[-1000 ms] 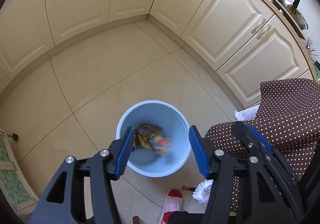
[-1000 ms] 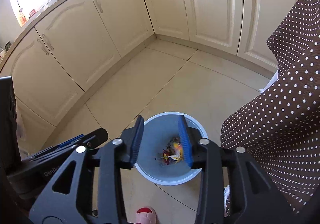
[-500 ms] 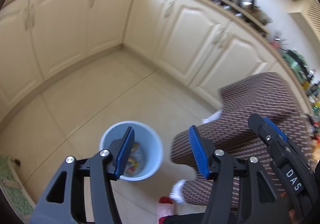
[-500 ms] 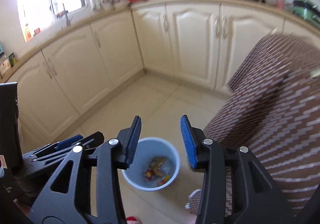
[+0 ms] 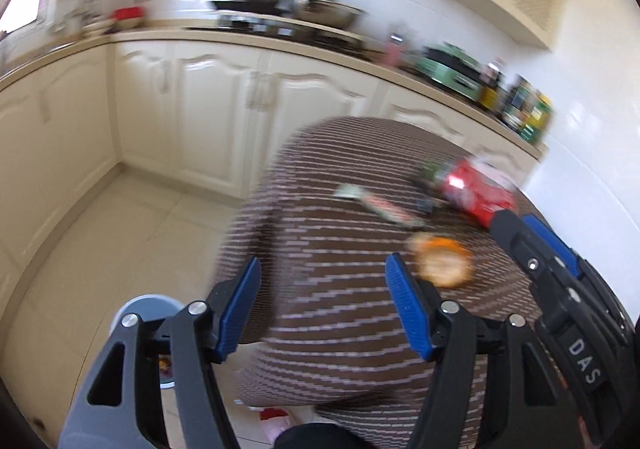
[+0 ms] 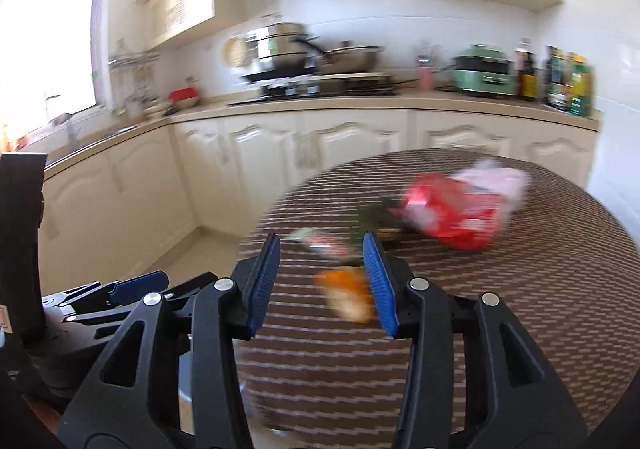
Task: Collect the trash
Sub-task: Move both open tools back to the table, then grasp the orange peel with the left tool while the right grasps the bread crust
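Both views are motion-blurred. A round table with a brown dotted cloth [image 5: 340,289] [image 6: 500,309] carries trash: an orange peel [image 5: 440,259] [image 6: 346,293], a red bag [image 5: 476,193] [image 6: 452,213], a pale pink bag [image 6: 496,179] and a flat wrapper [image 5: 380,205] [image 6: 320,241]. My left gripper [image 5: 322,309] is open and empty above the near part of the cloth. My right gripper [image 6: 324,281] is open and empty, with the peel between its fingers in the image. The blue bin [image 5: 144,305] stands on the floor at lower left, mostly hidden behind my left gripper.
Cream cabinets [image 5: 224,109] [image 6: 340,145] run along the wall behind the table. The counter holds pots [image 6: 288,49], a green appliance [image 6: 482,69] and bottles [image 6: 568,85]. Tiled floor [image 5: 120,229] lies left of the table. A pink slipper [image 5: 276,427] lies below.
Both grippers have swung up from over the blue bin on the floor to face the table top. The bin has dropped to the lower left. Both stay open.
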### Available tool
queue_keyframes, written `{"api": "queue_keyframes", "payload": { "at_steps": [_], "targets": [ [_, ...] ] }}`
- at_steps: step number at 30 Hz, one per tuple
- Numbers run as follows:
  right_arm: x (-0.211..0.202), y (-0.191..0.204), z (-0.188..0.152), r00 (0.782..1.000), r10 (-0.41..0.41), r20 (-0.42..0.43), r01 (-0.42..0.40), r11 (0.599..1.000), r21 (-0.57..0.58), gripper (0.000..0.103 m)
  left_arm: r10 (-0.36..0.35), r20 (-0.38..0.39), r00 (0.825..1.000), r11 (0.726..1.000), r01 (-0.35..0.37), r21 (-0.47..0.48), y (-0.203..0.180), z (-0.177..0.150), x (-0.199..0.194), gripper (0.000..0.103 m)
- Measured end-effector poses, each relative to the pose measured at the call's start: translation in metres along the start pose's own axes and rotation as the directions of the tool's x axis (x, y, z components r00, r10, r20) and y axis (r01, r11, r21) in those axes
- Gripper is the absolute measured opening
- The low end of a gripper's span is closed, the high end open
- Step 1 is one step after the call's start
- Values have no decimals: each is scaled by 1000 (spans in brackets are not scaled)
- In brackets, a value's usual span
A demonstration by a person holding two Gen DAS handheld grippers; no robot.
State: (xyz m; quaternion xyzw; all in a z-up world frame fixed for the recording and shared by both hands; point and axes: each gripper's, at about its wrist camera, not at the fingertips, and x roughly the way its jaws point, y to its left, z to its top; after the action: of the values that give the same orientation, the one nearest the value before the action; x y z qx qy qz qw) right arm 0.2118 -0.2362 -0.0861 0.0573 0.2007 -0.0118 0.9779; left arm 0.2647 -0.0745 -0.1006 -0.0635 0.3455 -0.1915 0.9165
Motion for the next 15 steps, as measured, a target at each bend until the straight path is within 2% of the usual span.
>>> {"api": "queue_keyframes", "payload": {
  "at_steps": [3,7,13,14,15],
  "targets": [
    [-8,-42,-2,999,-45,-2,45,998,54,44,-32,-35,999,998,34,51,-36,-3,15,64],
    [-8,-72,-9,998,-62,-23,64,993,99,44,-41,-82,996,995,48,86,-64,-4,38,64],
    [2,-91,-16,997,-46,-63,54,989,137,45,-31,-112,993,995,42,95,-70,4,63,64],
    [2,-91,-18,997,-43,-68,52,989,139,46,-31,-113,993,995,41,94,-70,5,66,61],
    [4,-92,-17,996,-39,-74,49,989,143,46,-35,-114,993,994,46,95,-71,6,68,43]
  ]
}}
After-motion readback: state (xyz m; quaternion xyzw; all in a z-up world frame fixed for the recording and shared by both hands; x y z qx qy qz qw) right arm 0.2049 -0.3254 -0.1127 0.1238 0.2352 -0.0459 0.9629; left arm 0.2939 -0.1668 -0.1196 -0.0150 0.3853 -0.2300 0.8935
